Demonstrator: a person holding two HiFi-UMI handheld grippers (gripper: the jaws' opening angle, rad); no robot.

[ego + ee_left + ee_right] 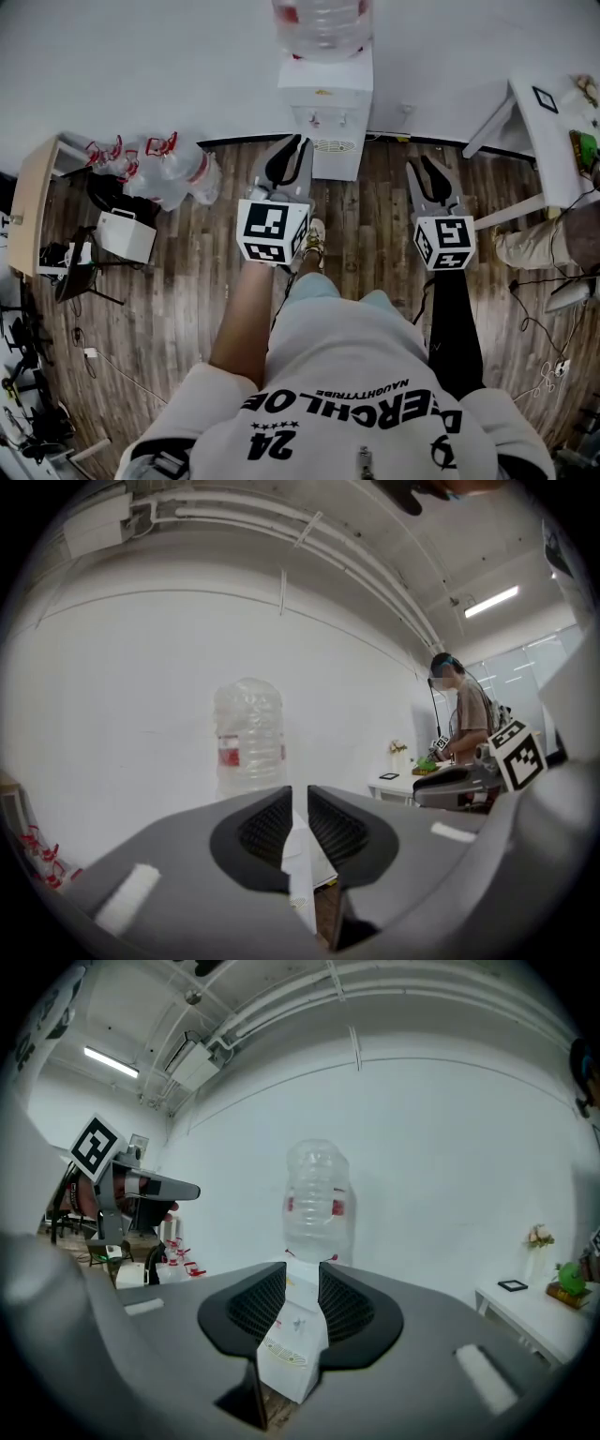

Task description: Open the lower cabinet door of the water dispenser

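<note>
The white water dispenser (325, 103) stands against the far wall with a clear bottle (322, 23) on top. My left gripper (292, 145) is held in the air just short of the dispenser's front, a little to its left, and its jaws are shut on nothing. My right gripper (424, 167) hovers further right over the wood floor, open and empty. In the left gripper view the bottle (248, 738) rises above the jaws of the left gripper (298, 803). The right gripper (302, 1283) frames the dispenser (293, 1340) between its pads. The jaws hide most of the lower door.
Several empty water jugs (173, 169) with red handles, a white box (127, 234) and a wooden shelf (33, 202) fill the left side. A white table (553, 122) stands at the right, with another person (464, 714) beside it. Cables (539, 328) trail over the floor at the right.
</note>
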